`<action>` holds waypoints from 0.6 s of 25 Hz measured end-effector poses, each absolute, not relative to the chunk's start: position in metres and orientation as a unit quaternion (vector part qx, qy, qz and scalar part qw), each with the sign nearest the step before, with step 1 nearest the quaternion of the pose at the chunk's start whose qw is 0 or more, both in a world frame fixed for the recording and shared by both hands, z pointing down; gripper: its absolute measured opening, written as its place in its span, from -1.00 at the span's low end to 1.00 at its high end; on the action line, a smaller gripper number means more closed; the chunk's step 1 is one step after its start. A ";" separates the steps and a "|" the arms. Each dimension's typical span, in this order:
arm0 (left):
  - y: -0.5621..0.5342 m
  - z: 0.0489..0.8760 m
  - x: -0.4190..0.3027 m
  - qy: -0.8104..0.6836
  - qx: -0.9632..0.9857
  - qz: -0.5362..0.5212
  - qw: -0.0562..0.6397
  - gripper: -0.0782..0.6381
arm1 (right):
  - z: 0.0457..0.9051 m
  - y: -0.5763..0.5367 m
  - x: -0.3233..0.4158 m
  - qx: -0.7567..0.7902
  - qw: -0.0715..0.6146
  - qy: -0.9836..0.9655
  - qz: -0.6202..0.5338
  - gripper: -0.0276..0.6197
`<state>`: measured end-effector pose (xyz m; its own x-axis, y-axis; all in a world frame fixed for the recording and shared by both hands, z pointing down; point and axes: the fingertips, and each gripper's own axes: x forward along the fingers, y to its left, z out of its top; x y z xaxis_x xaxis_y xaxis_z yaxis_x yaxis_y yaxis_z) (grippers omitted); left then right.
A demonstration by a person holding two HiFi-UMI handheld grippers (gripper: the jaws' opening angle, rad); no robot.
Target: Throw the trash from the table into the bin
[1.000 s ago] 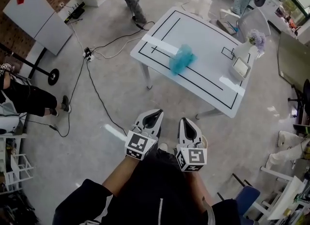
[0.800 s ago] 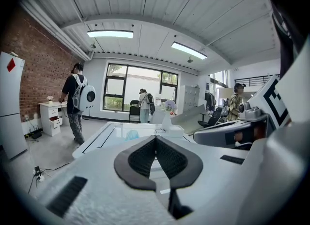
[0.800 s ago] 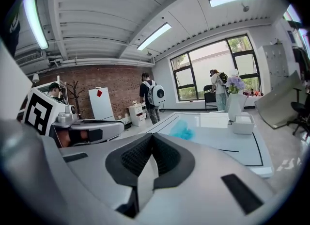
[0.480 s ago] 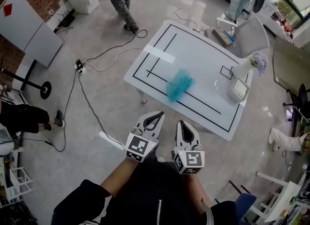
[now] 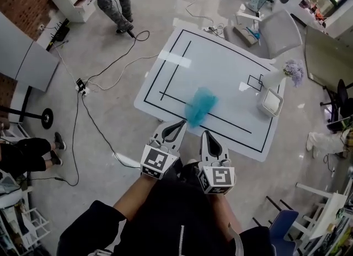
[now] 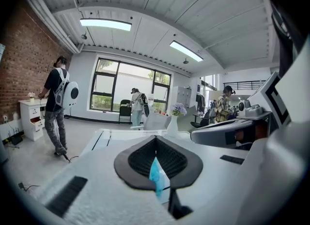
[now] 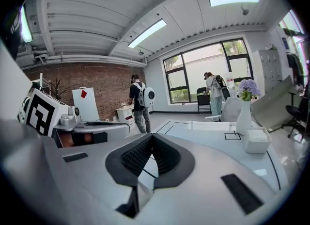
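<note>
- Approach: closed in on the table (image 5: 231, 67) over the last second. Brought its near edge from well ahead to right under the tips of the left gripper (image 5: 177, 123) and right gripper (image 5: 205, 133) in the head view.
- Trash: saw the crumpled teal trash (image 5: 199, 106) lying unmoved on the table near that edge, just beyond the left gripper's tips. Caught it too through the left gripper's jaws in the left gripper view.
- Tools: kept both pairs of jaws pinched fully together, tips meeting, nothing held in either. Carried them side by side, aimed slightly down at the tabletop.
- Surroundings: left the vase (image 5: 278, 75) and white square container (image 5: 271, 104) untouched at the table's right end, well apart from the trash.
- Meaning: judged this the reach-in stage, with nothing picked up yet. Would need jaws parted before any grab. Spotted no bin for certain in any view.
</note>
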<state>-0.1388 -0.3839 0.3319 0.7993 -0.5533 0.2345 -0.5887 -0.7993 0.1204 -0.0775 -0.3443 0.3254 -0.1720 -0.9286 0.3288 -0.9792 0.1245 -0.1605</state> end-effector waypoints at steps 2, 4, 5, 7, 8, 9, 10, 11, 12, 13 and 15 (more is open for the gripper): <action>-0.390 0.335 -0.129 -0.296 0.945 0.096 0.096 -0.76 | 0.326 -0.351 -0.069 0.642 0.075 -0.744 0.171 -0.89; -0.397 0.337 -0.119 -0.292 0.947 0.097 0.097 -0.76 | 0.330 -0.356 -0.061 0.642 0.077 -0.743 0.173 -0.89; -0.400 0.337 -0.115 -0.291 0.947 0.098 0.097 -0.76 | 0.331 -0.358 -0.057 0.642 0.078 -0.742 0.177 -0.89; -0.403 0.337 -0.109 -0.290 0.947 0.102 0.097 -0.76 | 0.330 -0.362 -0.052 0.641 0.077 -0.742 0.181 -0.89; -0.404 0.336 -0.106 -0.290 0.947 0.103 0.097 -0.76 | 0.329 -0.363 -0.051 0.639 0.078 -0.744 0.181 -0.89; -0.406 0.335 -0.104 -0.291 0.946 0.104 0.096 -0.76 | 0.328 -0.364 -0.049 0.636 0.079 -0.746 0.181 -0.89; -0.408 0.335 -0.102 -0.292 0.946 0.104 0.095 -0.76 | 0.328 -0.366 -0.047 0.634 0.081 -0.747 0.182 -0.89; -0.410 0.335 -0.100 -0.295 0.945 0.104 0.096 -0.76 | 0.328 -0.367 -0.045 0.632 0.081 -0.749 0.183 -0.89; -0.412 0.335 -0.097 -0.298 0.944 0.104 0.097 -0.76 | 0.329 -0.369 -0.043 0.630 0.079 -0.750 0.184 -0.89; -0.414 0.335 -0.095 -0.300 0.943 0.104 0.097 -0.76 | 0.328 -0.371 -0.042 0.628 0.076 -0.752 0.184 -0.89; -0.415 0.336 -0.092 -0.303 0.942 0.108 0.096 -0.76 | 0.328 -0.375 -0.040 0.624 0.071 -0.755 0.190 -0.89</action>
